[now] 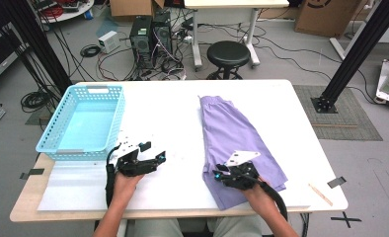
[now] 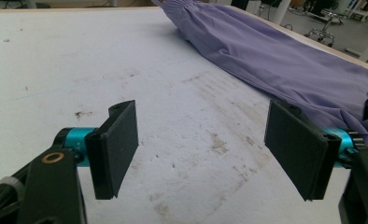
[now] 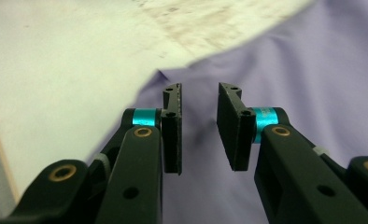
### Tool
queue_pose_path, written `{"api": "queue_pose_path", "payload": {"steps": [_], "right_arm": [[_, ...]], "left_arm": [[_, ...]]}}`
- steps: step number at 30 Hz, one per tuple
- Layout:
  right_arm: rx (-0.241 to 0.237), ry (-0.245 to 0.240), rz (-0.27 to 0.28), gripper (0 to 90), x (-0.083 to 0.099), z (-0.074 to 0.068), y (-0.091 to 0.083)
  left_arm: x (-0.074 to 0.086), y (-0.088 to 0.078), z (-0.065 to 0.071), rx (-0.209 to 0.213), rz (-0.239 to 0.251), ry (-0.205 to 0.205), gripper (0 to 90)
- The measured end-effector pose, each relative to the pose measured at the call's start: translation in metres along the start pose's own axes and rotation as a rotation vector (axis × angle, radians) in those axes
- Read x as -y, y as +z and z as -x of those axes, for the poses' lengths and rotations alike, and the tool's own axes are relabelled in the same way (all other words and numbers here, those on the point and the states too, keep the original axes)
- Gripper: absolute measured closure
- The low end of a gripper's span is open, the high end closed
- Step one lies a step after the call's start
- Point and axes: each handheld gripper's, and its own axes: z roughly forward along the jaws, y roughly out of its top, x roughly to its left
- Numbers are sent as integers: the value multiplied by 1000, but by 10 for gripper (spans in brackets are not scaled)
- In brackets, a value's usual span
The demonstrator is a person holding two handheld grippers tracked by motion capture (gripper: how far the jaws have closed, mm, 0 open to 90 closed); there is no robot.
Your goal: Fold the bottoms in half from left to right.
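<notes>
In the high view the right claw (image 1: 221, 174) sits at the lower centre-right of the frame, over the near end of the purple garment (image 1: 234, 138). In the right gripper view its jaws stand narrowly apart with a clear gap between the pads, nothing pinched between them, and the purple cloth (image 3: 289, 70) lies under and beyond them; whether the tips touch the fabric cannot be told. The left claw (image 1: 155, 157) is at the lower centre-left of the high view, over bare white tabletop (image 1: 173, 113). In the left gripper view its jaws stand wide, with nothing between them but the stained tabletop (image 2: 79, 70).

The garment lies flat on the tabletop right of centre, running from a gathered waistband at the upper middle of the high view down to the near edge, widening as it goes. A light blue basket (image 1: 61, 131) stands at the tabletop's left side, well apart from the cloth.
</notes>
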Motion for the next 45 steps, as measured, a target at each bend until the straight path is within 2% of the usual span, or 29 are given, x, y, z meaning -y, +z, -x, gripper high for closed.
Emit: {"api": "queue_pose_path", "payload": {"steps": [4, 9, 12, 13, 16, 18, 21, 24, 25, 28, 29, 30, 32, 36, 38, 41, 42, 43, 45], "right_arm": [[-27, 0, -78, 715, -13, -3, 25], [-22, 2, -84, 702, -26, -9, 39], [-43, 4, -77, 665, -29, -14, 43], [-37, 3, -73, 665, -30, -15, 42], [-31, 30, -13, 666, -27, -11, 28], [-2, 23, 16, 671, -22, -11, 15], [13, 36, 20, 683, -8, -10, 2], [-18, 49, 25, 683, 4, -10, -6], [-46, 48, 33, 683, 6, -10, -7], [-104, 62, 76, 683, 9, -13, -9], [-103, 65, 89, 684, 9, -14, -11], [-92, 60, 91, 691, 9, -15, -12], [-54, 22, 44, 718, 9, -18, -9], [-71, -7, -30, 743, 13, -27, 4], [-63, -29, -23, 743, 15, -32, 5], [-87, -46, -22, 735, 16, -35, 3], [-93, -34, -21, 727, 16, -35, 2], [-105, -20, 3, 689, 18, -32, -3], [-62, 16, 55, 671, 22, -24, -16]], "left_arm": [[0, -1, 0, 0, 1, -4, 260], [0, -2, -2, -4, 5, -6, 260], [1, -5, -5, -9, 5, -9, 260], [1, -6, -5, -12, 8, -11, 261], [1, -8, -7, -15, 7, -11, 260], [1, -8, -7, -18, 7, -12, 261], [1, -8, -6, -17, 6, -11, 260], [1, -7, -5, -17, 5, -10, 260], [1, -7, -4, -16, 1, -8, 261], [1, -6, -3, -15, 0, -4, 260], [1, -6, -3, -14, 0, -7, 260], [1, -5, -2, -13, 1, -6, 260], [1, -5, -2, -16, 2, -6, 260], [0, -4, -2, -13, 3, -6, 260], [1, -4, -3, -12, 2, -5, 260], [0, -4, -3, -13, -2, -6, 261], [0, -4, -2, -14, -1, -7, 260], [1, -3, -2, -15, -1, -7, 260], [1, -3, -2, -15, -1, -9, 260]]}}
